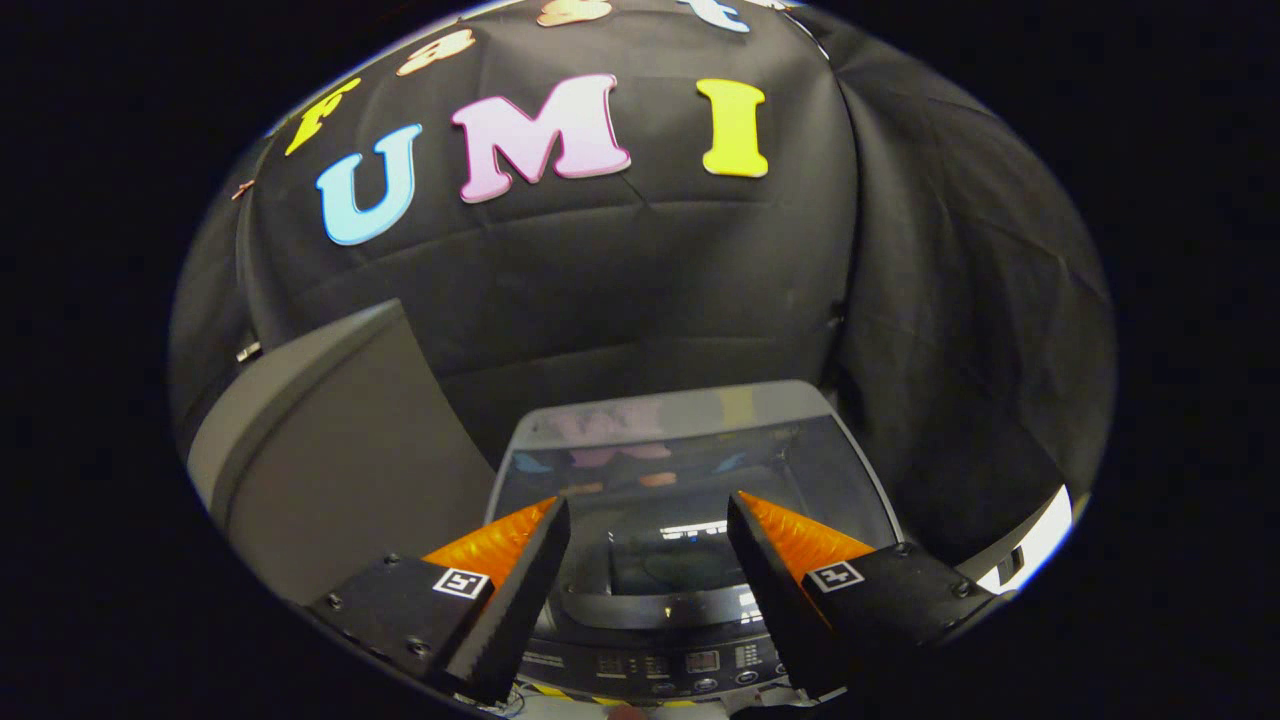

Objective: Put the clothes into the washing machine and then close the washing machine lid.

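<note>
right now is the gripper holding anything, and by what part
Nothing is held: the gripper is open, its fingers apart above the washing machine lid.

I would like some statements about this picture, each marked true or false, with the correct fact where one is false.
1. The tongs are open, with nothing between their fingers. True.
2. The washing machine lid is raised upright. False: it lies flat and closed over the tub, and its glass reflects the booth.
3. The washing machine's control panel sits on the edge nearest the tongs, low between the fingers. True.
4. A piece of clothing hangs from one of the fingers. False: both fingers are bare.
5. A grey box stands to the left of the washing machine. True.
</note>
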The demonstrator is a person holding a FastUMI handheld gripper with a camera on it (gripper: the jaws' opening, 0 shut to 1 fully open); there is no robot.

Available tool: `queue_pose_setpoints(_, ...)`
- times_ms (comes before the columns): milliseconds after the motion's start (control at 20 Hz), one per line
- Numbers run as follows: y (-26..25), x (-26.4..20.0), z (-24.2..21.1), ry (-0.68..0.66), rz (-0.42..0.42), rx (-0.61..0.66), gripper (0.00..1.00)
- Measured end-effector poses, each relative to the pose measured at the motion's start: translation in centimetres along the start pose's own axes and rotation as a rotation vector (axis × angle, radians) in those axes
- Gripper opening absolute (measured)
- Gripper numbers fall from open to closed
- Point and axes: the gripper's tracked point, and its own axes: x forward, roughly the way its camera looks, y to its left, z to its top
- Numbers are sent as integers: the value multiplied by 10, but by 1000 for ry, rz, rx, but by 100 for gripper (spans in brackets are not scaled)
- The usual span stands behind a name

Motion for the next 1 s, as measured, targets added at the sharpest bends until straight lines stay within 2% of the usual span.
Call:
queue_pose_setpoints(250,42,-50,71,-177,-23,14,99)
queue_pose_setpoints(550,103,-130,150,-381,-66,23,99)
queue_pose_setpoints(800,158,-193,168,-453,-19,32,99)
queue_pose_setpoints(1000,203,-213,165,-473,34,-6,99)
